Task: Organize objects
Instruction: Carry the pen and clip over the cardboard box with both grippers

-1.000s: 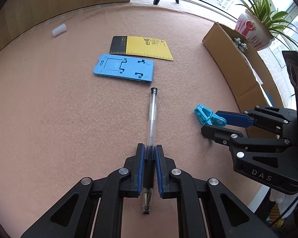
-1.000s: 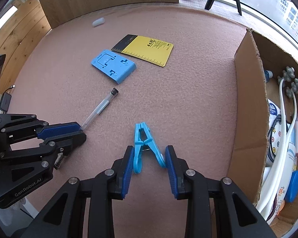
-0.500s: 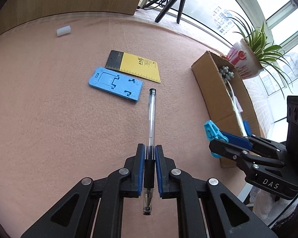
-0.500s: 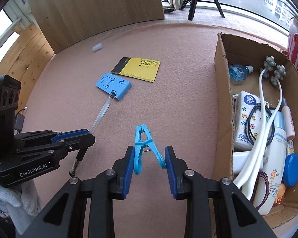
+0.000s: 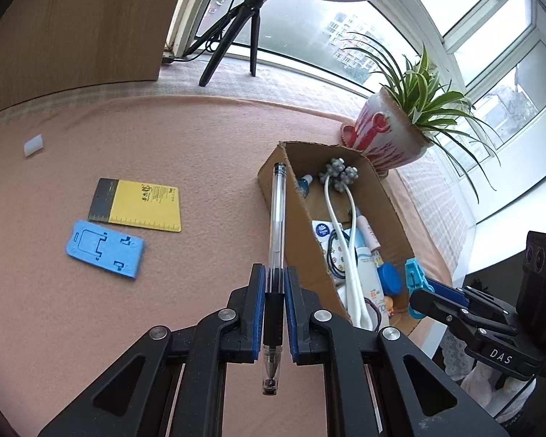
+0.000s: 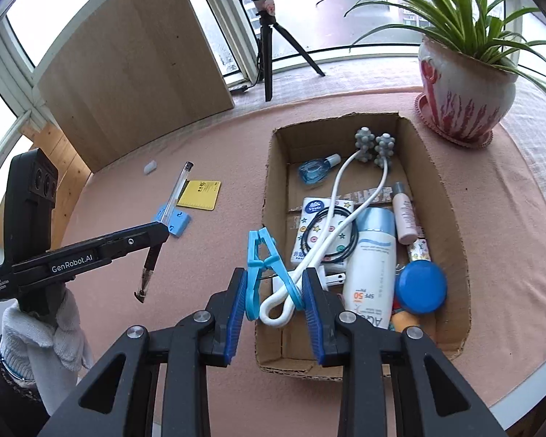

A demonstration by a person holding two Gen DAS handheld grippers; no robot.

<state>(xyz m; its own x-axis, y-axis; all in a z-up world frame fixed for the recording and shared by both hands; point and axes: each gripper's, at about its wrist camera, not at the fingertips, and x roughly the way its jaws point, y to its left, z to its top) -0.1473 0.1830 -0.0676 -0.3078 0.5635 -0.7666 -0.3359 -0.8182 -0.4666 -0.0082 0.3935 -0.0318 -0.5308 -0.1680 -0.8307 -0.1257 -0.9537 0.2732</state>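
Both grippers have risen from the pink mat since the earlier frames, and the cardboard box [image 6: 451, 196], before at the right edge, now fills the middle of the right wrist view. The box stands open on the mat [image 5: 91, 327], and I judge it is the place where things are collected, because it already holds a sunscreen bottle [image 6: 373, 266], a white massager [image 6: 345, 196] and other small items.

Lower centre of the right wrist view, the right gripper [image 6: 275, 296] is closed on a light blue clothespin [image 6: 264, 255], the pads pressing its two handle ends. The clip hangs over the near left wall of the box, probably ready to be dropped inside.

In the left wrist view, the left gripper [image 5: 274, 298] is clamped on a transparent pen [image 5: 276, 240] at its black grip sleeve. The pen points up the frame, in line with the fingers, and its cap seems to be above the box's left wall, though the lens bends this.

A blue phone stand [image 5: 105, 248] and a yellow card [image 5: 138, 205] lie on the mat at middle left, not yet collected.
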